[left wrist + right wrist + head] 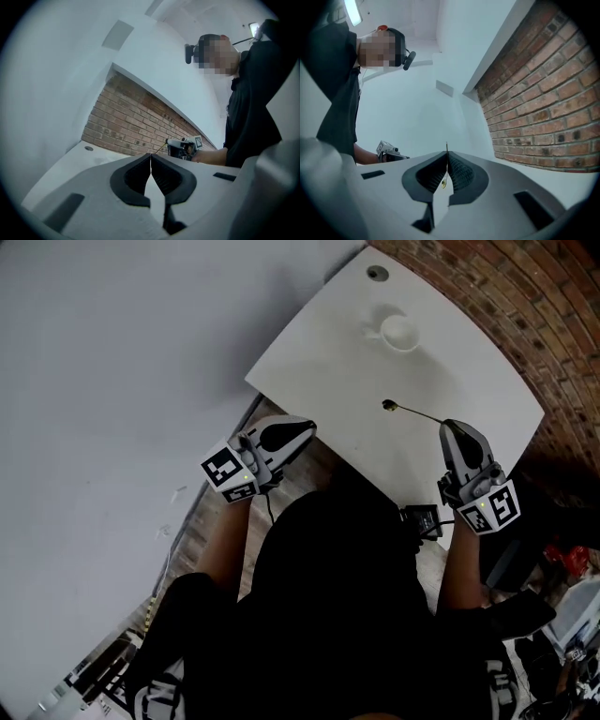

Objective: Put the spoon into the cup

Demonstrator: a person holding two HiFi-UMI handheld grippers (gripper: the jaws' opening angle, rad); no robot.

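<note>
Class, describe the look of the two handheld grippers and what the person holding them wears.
The left gripper and right gripper have light grey shells tapering to black ribbed pads. Each carries a cube with black-and-white square markers. A thin dark cable hangs under the left one. The person wears a black top, forearms uncovered.

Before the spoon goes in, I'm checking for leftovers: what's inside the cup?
Nothing shows inside the cup; glare hides its bottom. The spoon is outside, held by the right gripper.
</note>
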